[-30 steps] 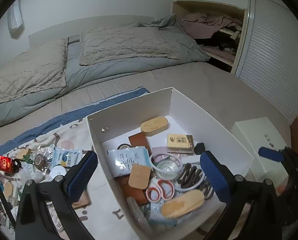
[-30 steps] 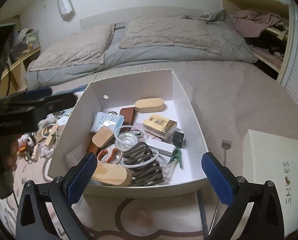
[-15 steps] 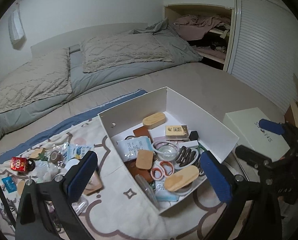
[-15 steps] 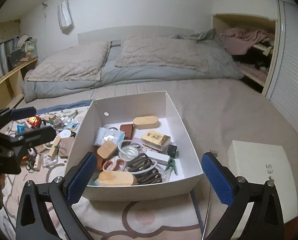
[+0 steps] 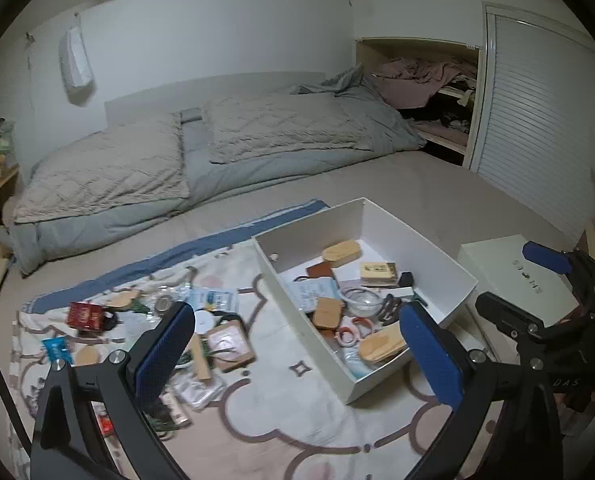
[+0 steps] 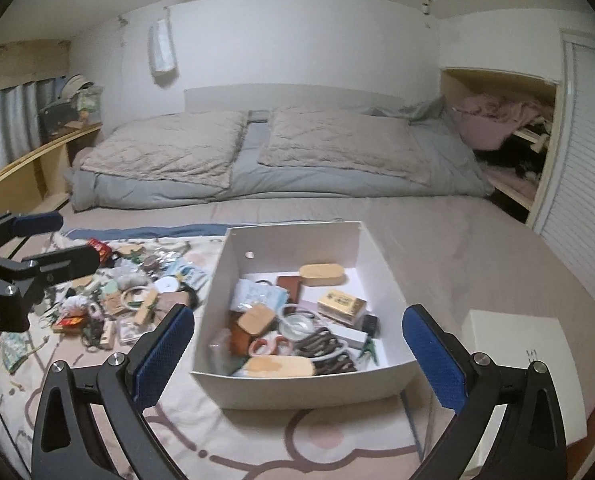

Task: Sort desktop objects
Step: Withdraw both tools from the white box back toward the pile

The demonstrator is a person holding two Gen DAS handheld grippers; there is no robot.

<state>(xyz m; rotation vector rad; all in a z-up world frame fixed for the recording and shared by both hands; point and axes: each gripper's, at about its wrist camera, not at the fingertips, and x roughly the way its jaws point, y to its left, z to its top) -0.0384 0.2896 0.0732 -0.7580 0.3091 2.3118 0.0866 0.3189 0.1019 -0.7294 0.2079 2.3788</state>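
Note:
A white open box stands on a patterned cloth on the bed. It holds several small items: wooden pieces, a yellow packet, a glass lid, hair clips. A heap of loose small objects lies on the cloth left of the box. My left gripper is open and empty, raised high above the cloth between heap and box. My right gripper is open and empty, raised in front of the box. Each gripper shows in the other's view, the right one and the left one.
A white box lid lies right of the box. Pillows and a grey duvet lie at the back. A slatted door and an open closet stand at the right. A wooden shelf runs along the left wall.
Both grippers have risen and pulled back from the box, so it looks smaller and more of the room shows. Both stay open and empty.

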